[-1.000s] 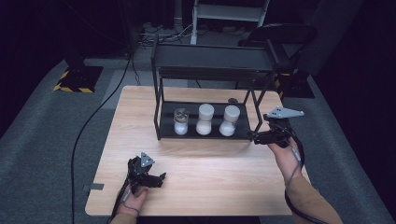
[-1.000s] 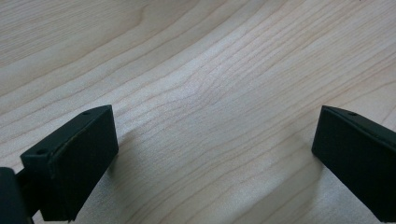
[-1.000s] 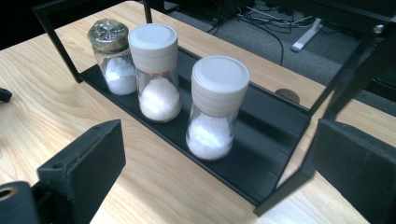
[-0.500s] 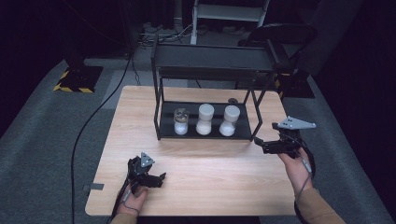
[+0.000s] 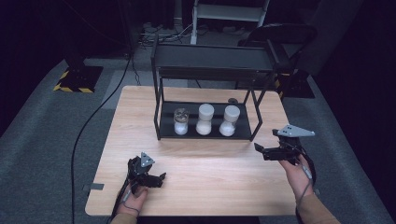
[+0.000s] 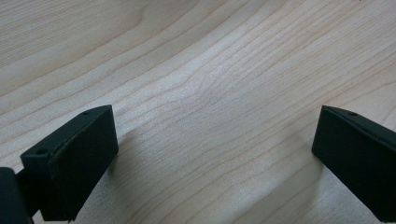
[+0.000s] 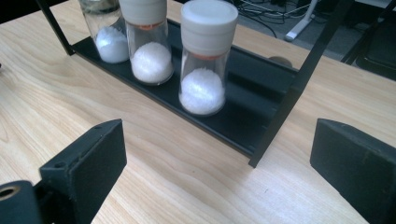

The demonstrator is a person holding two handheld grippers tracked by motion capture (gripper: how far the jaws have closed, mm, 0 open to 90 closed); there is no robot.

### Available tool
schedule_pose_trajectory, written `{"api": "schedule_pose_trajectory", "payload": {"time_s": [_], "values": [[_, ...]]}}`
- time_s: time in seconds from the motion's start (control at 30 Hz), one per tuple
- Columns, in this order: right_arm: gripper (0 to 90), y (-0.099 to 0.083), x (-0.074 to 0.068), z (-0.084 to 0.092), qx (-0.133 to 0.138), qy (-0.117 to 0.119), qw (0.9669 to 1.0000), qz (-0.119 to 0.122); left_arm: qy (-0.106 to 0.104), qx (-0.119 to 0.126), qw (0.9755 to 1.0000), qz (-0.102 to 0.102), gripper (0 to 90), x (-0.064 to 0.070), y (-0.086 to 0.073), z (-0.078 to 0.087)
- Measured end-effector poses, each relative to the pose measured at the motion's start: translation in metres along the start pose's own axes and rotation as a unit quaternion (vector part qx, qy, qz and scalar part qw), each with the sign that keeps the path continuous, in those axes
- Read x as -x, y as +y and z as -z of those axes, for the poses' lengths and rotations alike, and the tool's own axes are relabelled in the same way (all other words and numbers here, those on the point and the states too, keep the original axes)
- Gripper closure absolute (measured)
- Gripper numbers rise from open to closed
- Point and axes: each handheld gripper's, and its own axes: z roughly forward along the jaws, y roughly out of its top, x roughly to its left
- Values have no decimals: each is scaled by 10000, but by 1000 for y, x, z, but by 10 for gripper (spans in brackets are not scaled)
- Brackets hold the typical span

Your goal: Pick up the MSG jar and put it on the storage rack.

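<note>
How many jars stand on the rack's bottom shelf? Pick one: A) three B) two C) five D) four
A: three jars of white grains stand in a row on the black rack's lower shelf, ahead of the open right gripper.

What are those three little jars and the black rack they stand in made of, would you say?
The jars look like clear glass or hard plastic: you see the white grains through the walls, which shine. The two nearer ones have matte white caps, probably plastic. The rack seems to be thin metal with a matte black coat, judging by its slim straight bars. The table looks like pale wood with visible grain.
</note>
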Motion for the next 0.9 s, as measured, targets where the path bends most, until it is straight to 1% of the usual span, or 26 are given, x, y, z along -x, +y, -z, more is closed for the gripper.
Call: {"api": "schedule_pose_trajectory", "payload": {"time_s": [0.13, 0.23, 0.4, 0.5, 0.67, 0.9], "values": [[32, -6, -2, -6, -107, 12, 9999, 27, 0, 1, 10000, -2, 0, 0, 0, 0], [32, -11, -2, -11, -248, 51, 9997, -4, 1, 0, 10000, -1, 0, 0, 0, 0], [32, -20, -3, -19, -398, 98, 9992, -22, 1, 0, 10000, -3, 0, 0, 0, 0], [32, -27, -4, -25, -506, 120, 9986, 23, 1, -4, 10000, -4, 0, 0, 0, 0], [32, -39, -5, -33, -619, 170, 9979, 16, 1, -1, 10000, -3, 0, 0, 0, 0], [32, -51, -6, -42, -766, 206, 9968, 2, 1, -1, 10000, -2, 0, 0, 0, 0]]}}
